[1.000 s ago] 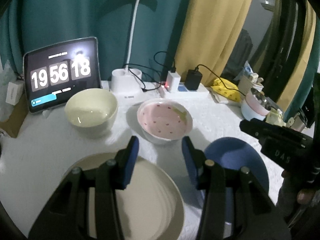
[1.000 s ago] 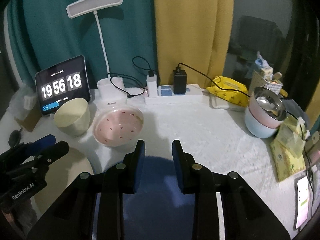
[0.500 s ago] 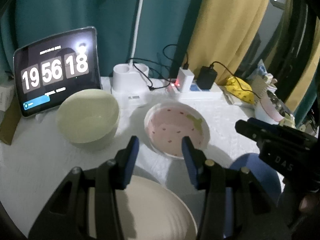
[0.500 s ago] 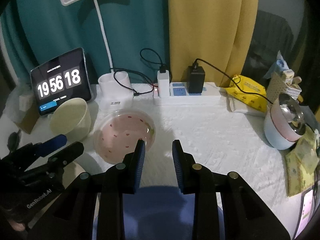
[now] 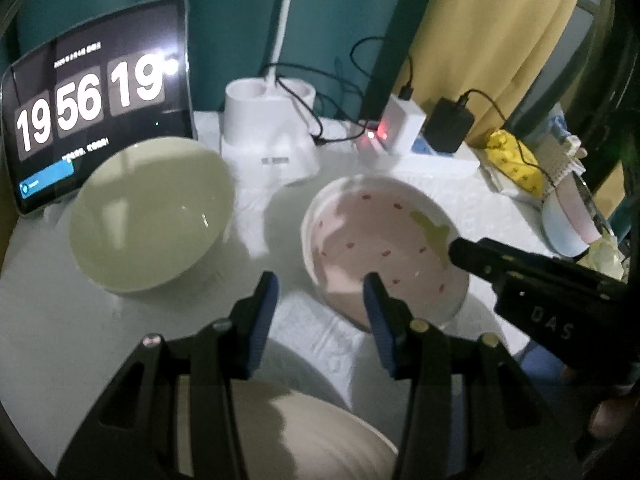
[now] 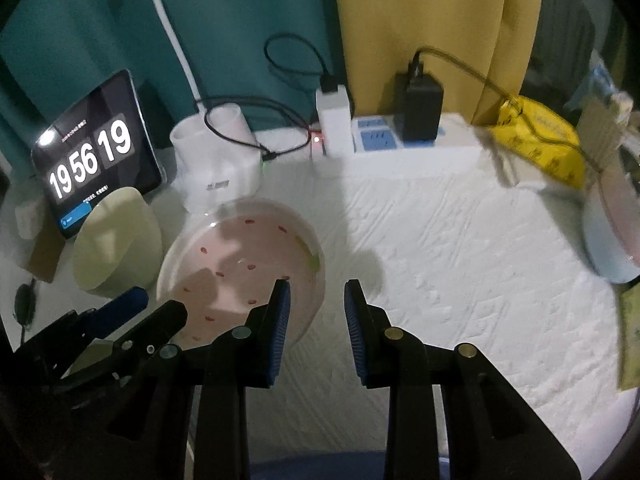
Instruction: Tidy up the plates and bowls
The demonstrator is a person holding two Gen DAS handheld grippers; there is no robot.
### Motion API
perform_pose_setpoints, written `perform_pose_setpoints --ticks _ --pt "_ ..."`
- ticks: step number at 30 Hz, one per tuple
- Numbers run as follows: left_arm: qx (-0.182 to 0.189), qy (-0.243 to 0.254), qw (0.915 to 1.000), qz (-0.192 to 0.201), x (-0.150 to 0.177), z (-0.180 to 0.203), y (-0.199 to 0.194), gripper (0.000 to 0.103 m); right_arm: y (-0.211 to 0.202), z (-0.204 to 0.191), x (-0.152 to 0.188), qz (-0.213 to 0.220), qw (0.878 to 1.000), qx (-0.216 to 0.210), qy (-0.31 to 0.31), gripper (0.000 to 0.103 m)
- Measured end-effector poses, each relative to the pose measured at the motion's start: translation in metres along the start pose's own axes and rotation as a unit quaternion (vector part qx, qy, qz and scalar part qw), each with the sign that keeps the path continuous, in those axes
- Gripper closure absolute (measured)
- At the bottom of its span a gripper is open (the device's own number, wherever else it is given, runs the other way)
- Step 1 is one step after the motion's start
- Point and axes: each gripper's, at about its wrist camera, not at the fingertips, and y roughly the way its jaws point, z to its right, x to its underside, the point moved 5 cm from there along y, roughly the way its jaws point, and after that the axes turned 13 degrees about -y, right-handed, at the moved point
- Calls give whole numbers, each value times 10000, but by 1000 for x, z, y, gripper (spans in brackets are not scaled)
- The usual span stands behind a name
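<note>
A pink bowl with red dots (image 5: pixel 380 240) (image 6: pixel 240 264) sits mid-table beside a pale green bowl (image 5: pixel 148 216) (image 6: pixel 116 240). A cream plate (image 5: pixel 320 436) lies under my left gripper (image 5: pixel 320 288), which is open and empty, its right finger over the pink bowl's near rim. My right gripper (image 6: pixel 314 300) is open and empty, its left finger over the pink bowl's right rim. It also shows in the left wrist view (image 5: pixel 532 280). A blue plate (image 6: pixel 340 468) lies at the bottom edge, also visible in the left wrist view (image 5: pixel 540 364).
A tablet clock (image 5: pixel 92 100) (image 6: pixel 96 152) stands at the back left. A white lamp base (image 5: pixel 268 136) (image 6: pixel 216 164), power strip with chargers (image 6: pixel 400 140) and yellow packet (image 6: pixel 540 140) line the back. A pastel pot (image 6: pixel 612 232) sits at the right.
Both grippers have moved forward toward the pink bowl, which now looks larger and nearer. The blue and cream plates have slipped toward the bottom edges. The clock reads one second later.
</note>
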Motion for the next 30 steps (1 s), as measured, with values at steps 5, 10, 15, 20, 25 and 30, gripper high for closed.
perform_pose_setpoints --ticks 5,10,15,20,25,30 --pt "-26 -48 9999 -128 0 -3 12 57 19 -2 3 -263 9995 -148 34 74" --pt "1 18 9998 -176 -1 1 19 57 27 -9 2 -323 9991 -272 -45 80" --pt "136 60 9996 -239 1 5 25 66 27 -11 2 -225 9994 -204 -192 85" --pt "13 103 9998 -163 5 6 25 71 21 -11 1 -88 9995 -151 -249 88" --pt "53 131 9999 -82 8 7 18 73 7 -10 -3 132 9994 -78 -296 91" --pt "84 147 9998 107 6 10 3 73 -9 -12 -7 311 9990 -107 -306 91"
